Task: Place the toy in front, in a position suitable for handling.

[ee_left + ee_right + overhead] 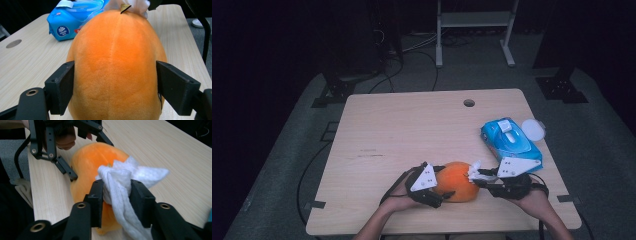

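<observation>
one orange plush (456, 181), one white wipe (120, 180), two tools, perhaps gripping

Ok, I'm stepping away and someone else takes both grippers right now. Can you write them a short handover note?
Left claw: around the orange plush, its pads at the plush's two sides, steadying it near the table's front edge.
Right claw: a bunched white wipe sits between its pads, pressed against the plush's end that faces it.
Wipe pack: on the table beyond the right claw; a white lid lies beside it.
Done: a wipe is out and on the plush.
Left: probably wiping over the rest of the plush; how much is already wiped cannot be told.
</observation>
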{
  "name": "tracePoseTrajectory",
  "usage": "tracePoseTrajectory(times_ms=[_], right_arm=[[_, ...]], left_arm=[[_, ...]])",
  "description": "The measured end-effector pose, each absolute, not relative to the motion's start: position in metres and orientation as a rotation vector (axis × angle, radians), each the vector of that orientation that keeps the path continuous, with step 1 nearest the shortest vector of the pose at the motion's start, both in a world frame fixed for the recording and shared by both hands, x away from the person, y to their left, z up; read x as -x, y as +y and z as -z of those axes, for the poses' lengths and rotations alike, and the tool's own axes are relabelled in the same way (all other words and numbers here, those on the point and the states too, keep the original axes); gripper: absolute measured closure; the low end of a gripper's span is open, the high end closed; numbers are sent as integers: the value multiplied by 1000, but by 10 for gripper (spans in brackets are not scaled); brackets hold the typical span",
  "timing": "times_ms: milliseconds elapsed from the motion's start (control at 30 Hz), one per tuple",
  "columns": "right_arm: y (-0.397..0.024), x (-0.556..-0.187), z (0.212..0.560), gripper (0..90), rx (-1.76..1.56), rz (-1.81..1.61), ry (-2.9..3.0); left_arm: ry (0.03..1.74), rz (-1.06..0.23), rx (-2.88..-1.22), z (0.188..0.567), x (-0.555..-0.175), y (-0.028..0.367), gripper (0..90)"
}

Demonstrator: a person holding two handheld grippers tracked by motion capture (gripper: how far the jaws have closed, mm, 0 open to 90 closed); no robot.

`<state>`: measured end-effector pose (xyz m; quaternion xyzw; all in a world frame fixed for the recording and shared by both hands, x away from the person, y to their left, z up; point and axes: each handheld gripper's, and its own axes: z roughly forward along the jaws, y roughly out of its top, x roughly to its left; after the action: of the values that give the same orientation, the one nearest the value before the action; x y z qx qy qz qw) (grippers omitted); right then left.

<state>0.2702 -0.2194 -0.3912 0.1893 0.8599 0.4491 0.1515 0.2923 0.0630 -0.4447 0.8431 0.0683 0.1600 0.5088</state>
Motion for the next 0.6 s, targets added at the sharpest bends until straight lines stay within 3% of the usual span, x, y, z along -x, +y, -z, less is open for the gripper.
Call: tracePoseTrajectory(times_ms=[100,200,333,433,600], right_arm=[[-211,-270,392,565,-530,-1297,2462],[-207,-272,396,570,-541,-1299,2445],[-210,-278,405,637,-611,-1361,2423],[-218,-281,407,741,-683,-1408,2417],[-235,-287,409,765,-747,-1395,2427]], left_arm=[[140,-399,-2041,444,-290,61,217],[137,-396,-2046,444,-290,62,230],[145,-381,-2045,445,-291,62,233],[170,-355,-2027,446,-293,64,231],[202,-337,-2018,447,-296,65,229]])
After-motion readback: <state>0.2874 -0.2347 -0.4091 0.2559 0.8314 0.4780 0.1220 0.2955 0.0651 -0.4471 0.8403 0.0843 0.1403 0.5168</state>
